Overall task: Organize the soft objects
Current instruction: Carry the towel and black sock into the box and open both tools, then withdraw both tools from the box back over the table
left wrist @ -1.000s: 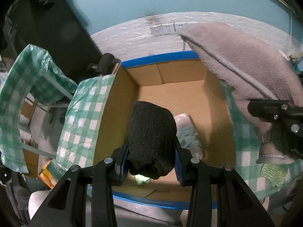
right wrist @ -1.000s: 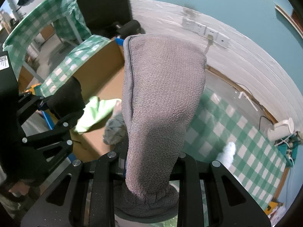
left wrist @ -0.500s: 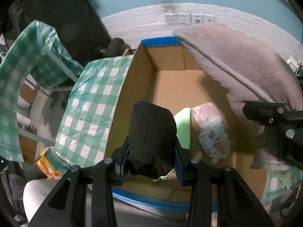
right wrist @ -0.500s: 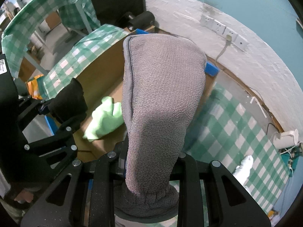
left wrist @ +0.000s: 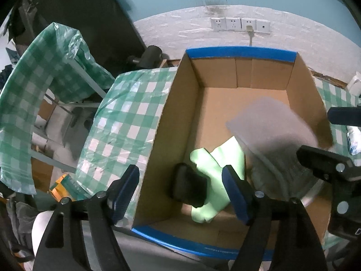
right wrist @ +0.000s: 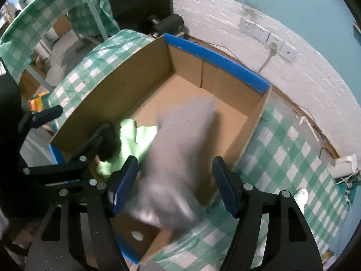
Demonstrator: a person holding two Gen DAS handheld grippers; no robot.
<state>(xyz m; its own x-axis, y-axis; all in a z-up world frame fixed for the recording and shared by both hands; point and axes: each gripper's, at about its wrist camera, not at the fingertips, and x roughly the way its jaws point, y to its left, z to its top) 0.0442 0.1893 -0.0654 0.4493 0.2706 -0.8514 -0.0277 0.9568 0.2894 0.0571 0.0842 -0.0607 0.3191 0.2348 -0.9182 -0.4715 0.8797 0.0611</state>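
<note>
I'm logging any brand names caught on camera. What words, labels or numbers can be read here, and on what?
Nothing can be read for certain.
Blue tape on the near rim of the cardboard box: one line of small pale print, too small and blurred to read.
Orange packet below the checked tablecloth: dark lettering, too blurred to read.
Black frame at the right edge of the left wrist view: part of one white character, cut off.

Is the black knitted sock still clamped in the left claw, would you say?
No, the black knitted sock lies in the cardboard box, below the opening left claw.
</note>
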